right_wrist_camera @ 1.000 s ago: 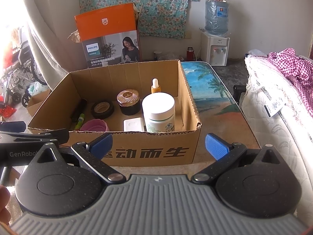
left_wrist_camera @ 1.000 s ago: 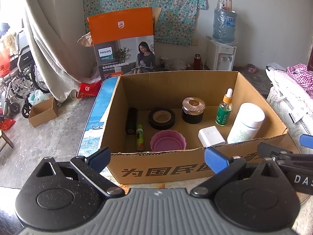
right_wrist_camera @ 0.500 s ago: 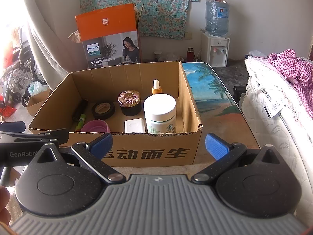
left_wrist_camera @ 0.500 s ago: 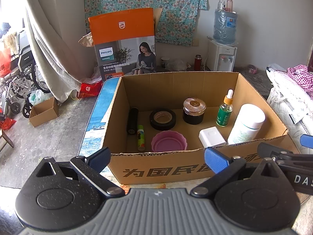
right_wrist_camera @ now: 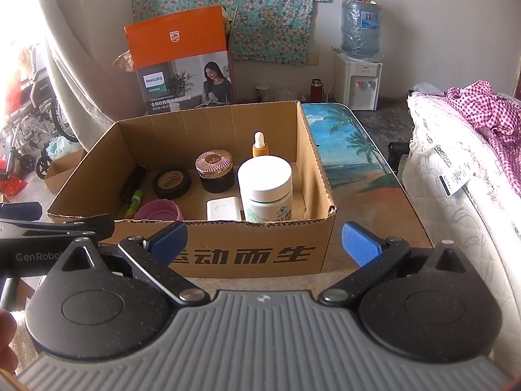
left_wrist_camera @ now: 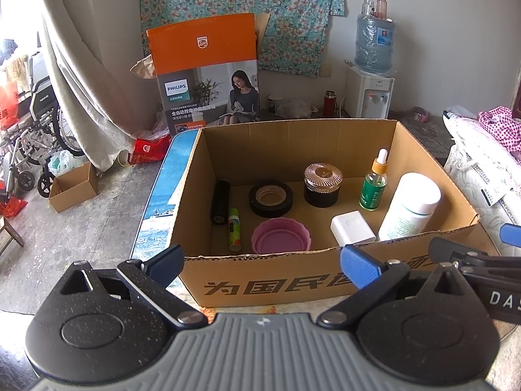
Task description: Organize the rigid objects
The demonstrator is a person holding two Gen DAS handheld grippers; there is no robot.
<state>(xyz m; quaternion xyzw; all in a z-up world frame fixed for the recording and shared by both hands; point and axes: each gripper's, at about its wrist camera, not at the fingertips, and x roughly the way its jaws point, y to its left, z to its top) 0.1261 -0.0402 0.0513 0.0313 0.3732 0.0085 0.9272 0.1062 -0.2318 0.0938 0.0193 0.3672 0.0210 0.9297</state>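
An open cardboard box (left_wrist_camera: 280, 285) (right_wrist_camera: 254, 254) stands on the table. Inside lie a black cylinder (left_wrist_camera: 220, 201), a small green tube (left_wrist_camera: 234, 233), a roll of black tape (left_wrist_camera: 271, 198) (right_wrist_camera: 172, 183), a pink cup (left_wrist_camera: 281, 236), a dark jar with a copper lid (left_wrist_camera: 323, 184) (right_wrist_camera: 215, 171), a green dropper bottle (left_wrist_camera: 373, 185), a white block (left_wrist_camera: 352, 228) (right_wrist_camera: 224, 208) and a tall white bottle (left_wrist_camera: 408, 208) (right_wrist_camera: 265, 189). My left gripper (left_wrist_camera: 262, 265) is open and empty before the box's near wall. My right gripper (right_wrist_camera: 263, 244) is open and empty there too.
The table top (right_wrist_camera: 351, 150) has a beach picture. A bed with white bedding (right_wrist_camera: 456, 176) stands at the right. An orange Philips carton (left_wrist_camera: 208, 75), a water dispenser (left_wrist_camera: 369, 94), a small cardboard box (left_wrist_camera: 73, 189) and a wheelchair (left_wrist_camera: 29, 137) stand on the floor behind.
Both grippers have drifted slightly, so the box sits a little higher in view. Nothing was taken hold of or let go.
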